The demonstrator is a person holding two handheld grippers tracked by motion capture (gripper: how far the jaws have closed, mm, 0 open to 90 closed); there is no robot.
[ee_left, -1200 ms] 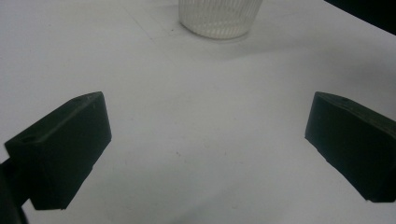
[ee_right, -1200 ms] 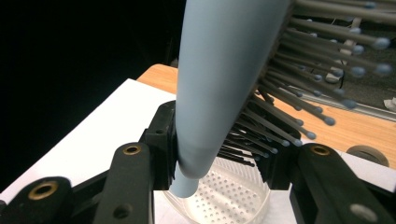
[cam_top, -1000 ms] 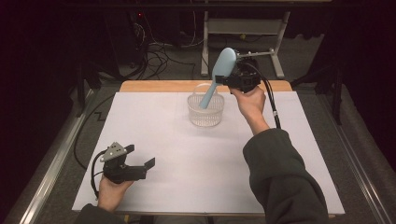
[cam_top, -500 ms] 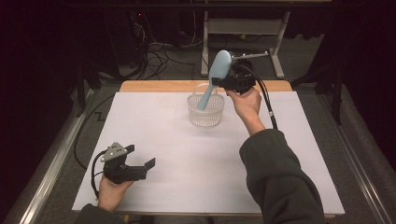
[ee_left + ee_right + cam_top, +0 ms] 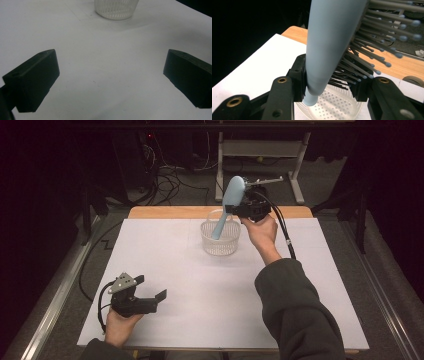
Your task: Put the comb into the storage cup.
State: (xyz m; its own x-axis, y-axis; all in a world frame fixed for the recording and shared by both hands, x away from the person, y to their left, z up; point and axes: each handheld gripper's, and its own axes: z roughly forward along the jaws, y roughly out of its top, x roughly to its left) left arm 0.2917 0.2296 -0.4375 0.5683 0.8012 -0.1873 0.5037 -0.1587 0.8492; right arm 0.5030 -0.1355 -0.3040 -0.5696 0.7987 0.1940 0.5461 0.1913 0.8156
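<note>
Light-blue hairbrush (image 5: pixel 227 207), rigid and light (bristles springy, prone to snag), clamped at the neck by right gripper (image 5: pixel 239 210), handle tip dipping into white basket (image 5: pixel 220 241). Left gripper (image 5: pixel 150 301) fingers spread wide, empty. White-covered counter (image 5: pixel 200 285); dark, cable-strewn room.

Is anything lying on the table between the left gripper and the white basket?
No. In the high view the white sheet between the left gripper and the basket is bare; the left gripper view shows the same bare stretch.
</note>
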